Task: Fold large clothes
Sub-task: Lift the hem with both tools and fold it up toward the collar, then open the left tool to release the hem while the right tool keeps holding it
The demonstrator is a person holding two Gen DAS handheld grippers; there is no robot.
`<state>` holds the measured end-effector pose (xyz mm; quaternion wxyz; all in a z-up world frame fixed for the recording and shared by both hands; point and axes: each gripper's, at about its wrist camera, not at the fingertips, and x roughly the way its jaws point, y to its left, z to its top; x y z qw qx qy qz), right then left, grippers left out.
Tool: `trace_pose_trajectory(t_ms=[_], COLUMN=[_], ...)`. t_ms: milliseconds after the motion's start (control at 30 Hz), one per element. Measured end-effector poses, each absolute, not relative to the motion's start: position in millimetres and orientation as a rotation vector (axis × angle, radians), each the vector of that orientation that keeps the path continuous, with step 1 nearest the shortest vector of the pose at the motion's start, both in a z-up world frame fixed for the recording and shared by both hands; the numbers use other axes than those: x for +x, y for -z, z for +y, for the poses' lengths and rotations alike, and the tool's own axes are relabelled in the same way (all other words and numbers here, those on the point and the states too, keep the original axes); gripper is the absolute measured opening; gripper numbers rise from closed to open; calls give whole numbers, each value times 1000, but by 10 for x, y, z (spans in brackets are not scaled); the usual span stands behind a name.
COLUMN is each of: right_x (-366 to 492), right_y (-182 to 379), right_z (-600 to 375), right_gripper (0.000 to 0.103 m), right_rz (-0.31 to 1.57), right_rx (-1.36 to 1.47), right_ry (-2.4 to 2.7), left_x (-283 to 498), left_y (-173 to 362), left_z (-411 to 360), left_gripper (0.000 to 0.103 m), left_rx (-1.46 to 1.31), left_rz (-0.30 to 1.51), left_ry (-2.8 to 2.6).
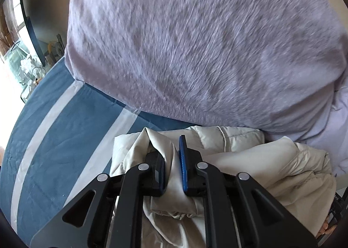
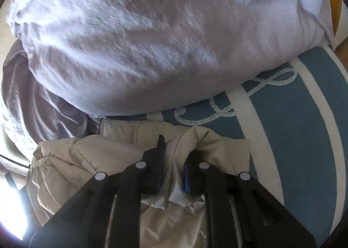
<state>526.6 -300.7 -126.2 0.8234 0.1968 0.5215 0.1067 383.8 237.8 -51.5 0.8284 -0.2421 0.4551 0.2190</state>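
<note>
A cream padded jacket [image 1: 250,161] lies bunched on a blue and white striped bedsheet [image 1: 54,139]. My left gripper [image 1: 171,161] is shut on a fold of the jacket, with cloth pinched between its blue pads [image 1: 182,161]. In the right wrist view the same jacket [image 2: 87,161] lies in front, and my right gripper [image 2: 174,161] is shut on another fold of it near the jacket's right edge. The cloth covers part of the right gripper's right finger.
A large lilac duvet or pillow [image 1: 195,41] fills the space just beyond the jacket and also shows in the right wrist view [image 2: 141,41]. The striped sheet [image 2: 293,128] extends right, with a rope pattern. A window and clutter [image 1: 19,52] are at far left.
</note>
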Motion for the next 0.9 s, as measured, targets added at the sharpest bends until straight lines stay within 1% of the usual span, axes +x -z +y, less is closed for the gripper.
trace_pose_trajectory(t_ms=[67,167,200,233,267,333,367,400,467,533,633,900], right_x=[5301,5314,5304,5295,5280,5238,5217,5195,5133,5087,4994,4794], right_y=[1290,1258,1220,1198,1150,1018,951,882,699,590,483,620], right_z=[-3026,-3098,-3136,-3155,-3177,-3200,-3201,-3201,-3129,-3017,-2701,-1676], right_gripper=[20,25,27,30,32,41,44,51,53,54,58,59], right_rz=[1123,1127,1119,1111,1099,1060,1041,1021,968,950,944,1031], right_rx=[455,516,530,536,536,514,501,484,433,401,337,135], right_ry=[-227,-222,-220,-218,-213,-198,-192,-185,-194,-227,-317,-526], left_x=[3894,3944,3958,3973,3980,3990,3996,4000,4010,3991,3917,3757], left_y=[572,590,578,558,503,372,312,254,140,85,53,284], left_z=[2392,2420,2440,2442,2447,2429,2416,2398,2336,2258,2050,1498], left_gripper=[17,28,35,48,54,74,79,83,84,84,86,86], left_rx=[-522,-547,-554,-559,-557,-529,-511,-492,-459,-448,-444,-406], left_rz=[981,993,994,993,979,946,934,920,901,897,887,929], left_ry=[-464,-450,-440,-428,-414,-410,-414,-416,-404,-387,-345,-289])
